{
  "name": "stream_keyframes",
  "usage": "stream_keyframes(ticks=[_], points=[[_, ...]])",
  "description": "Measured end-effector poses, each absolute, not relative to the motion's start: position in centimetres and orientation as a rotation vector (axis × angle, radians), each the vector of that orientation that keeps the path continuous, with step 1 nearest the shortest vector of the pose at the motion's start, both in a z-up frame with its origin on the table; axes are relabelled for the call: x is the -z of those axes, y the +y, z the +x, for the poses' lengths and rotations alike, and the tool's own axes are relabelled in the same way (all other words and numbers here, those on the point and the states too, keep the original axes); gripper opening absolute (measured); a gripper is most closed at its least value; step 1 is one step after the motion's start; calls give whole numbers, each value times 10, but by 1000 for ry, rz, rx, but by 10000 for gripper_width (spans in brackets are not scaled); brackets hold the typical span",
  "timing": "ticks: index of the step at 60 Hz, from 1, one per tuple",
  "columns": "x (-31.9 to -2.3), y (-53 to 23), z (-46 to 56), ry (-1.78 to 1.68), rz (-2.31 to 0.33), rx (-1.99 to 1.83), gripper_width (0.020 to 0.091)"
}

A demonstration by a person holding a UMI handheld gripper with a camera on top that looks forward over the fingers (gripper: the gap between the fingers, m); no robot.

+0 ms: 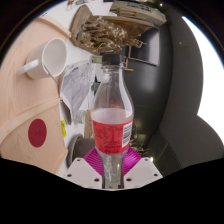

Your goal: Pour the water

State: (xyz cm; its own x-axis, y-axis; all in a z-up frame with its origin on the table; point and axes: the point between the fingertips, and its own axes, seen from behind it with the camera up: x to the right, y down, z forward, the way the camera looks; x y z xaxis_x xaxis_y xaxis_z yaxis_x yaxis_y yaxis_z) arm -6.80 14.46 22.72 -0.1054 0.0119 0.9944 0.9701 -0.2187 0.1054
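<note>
Pale wood table [30, 70] — white cup [52, 57], red disc [37, 132] on it.

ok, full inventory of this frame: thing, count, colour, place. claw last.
clear plastic bottle with red label: 1, clear with red label and red liquid low down, upright between the claw fingers.
white ceramic mug: 1, white, on the light wooden table, beyond and to the side of the bottle.
round red sticker: 1, red, flat on the table, nearer than the mug.
brown cluttered pile: 1, brownish, beyond the bottle; cannot tell what it is.
claw: 1, magenta pads, both fingers pressed on the bottle's lower part.
</note>
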Motion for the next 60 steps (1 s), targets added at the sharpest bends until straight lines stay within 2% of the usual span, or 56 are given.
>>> stream_keyframes(ticks=[19, 26, 34, 41, 51, 60], points=[[-223, 188, -114, -1490, -932, 1656, 199], [-214, 191, -122, -1507, -929, 1621, 199], [-208, 191, -113, -1426, -1068, 1520, 199], [-209, 185, -98, -1211, -1315, 1301, 202], [-205, 173, -75, -731, -1701, 812, 204], [-180, 163, -76, -369, -1886, 314, 204]])
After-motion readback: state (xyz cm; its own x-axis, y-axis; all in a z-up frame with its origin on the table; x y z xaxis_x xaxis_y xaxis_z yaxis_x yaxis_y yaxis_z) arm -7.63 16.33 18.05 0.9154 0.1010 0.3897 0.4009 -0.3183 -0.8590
